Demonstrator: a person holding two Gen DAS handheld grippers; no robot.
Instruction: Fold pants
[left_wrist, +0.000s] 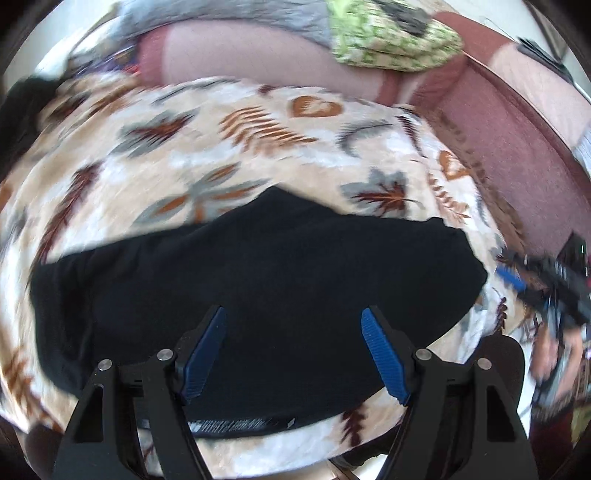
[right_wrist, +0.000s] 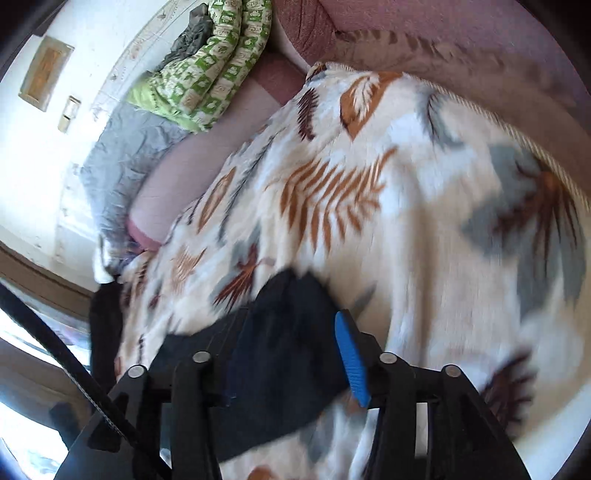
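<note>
The black fabric pants (left_wrist: 258, 288) lie folded into a wide dark slab on a fleecy cream blanket w/ rust, brown and grey leaf print (left_wrist: 258, 147), which covers a mauve-pink upholstered sofa or bed (left_wrist: 517, 162). In the left wrist view the pants sit toward the blanket's near edge, a waistband w/ pale lettering at the very front; the blanket shows bare on the far side and at both ends of the slab.

Left gripper (left_wrist: 293, 328): black frame, blue ribbed pads, jaws wide apart, nothing between the pads. It hangs over the near part of the pants; can't tell if the tips touch the cloth.

Right gripper (right_wrist: 295, 328), seen small and blurred in the left view off the pants' right end, is about half open. In its own view only the right blue pad (right_wrist: 351, 358) shows; the left finger is hidden behind an end of the dark cloth (right_wrist: 280, 354). That end sits between the jaws, but the right pad looks clear of it, so no firm grip reads here; both views are motion-blurred.

At the far end of the sofa, well apart from the pants: a green-and-white patterned quilt (right_wrist: 207, 70) bunched up, beside a crumpled grey cloth (right_wrist: 129, 155). A white wall w/ a small framed picture (right_wrist: 46, 77) stands behind.
</note>
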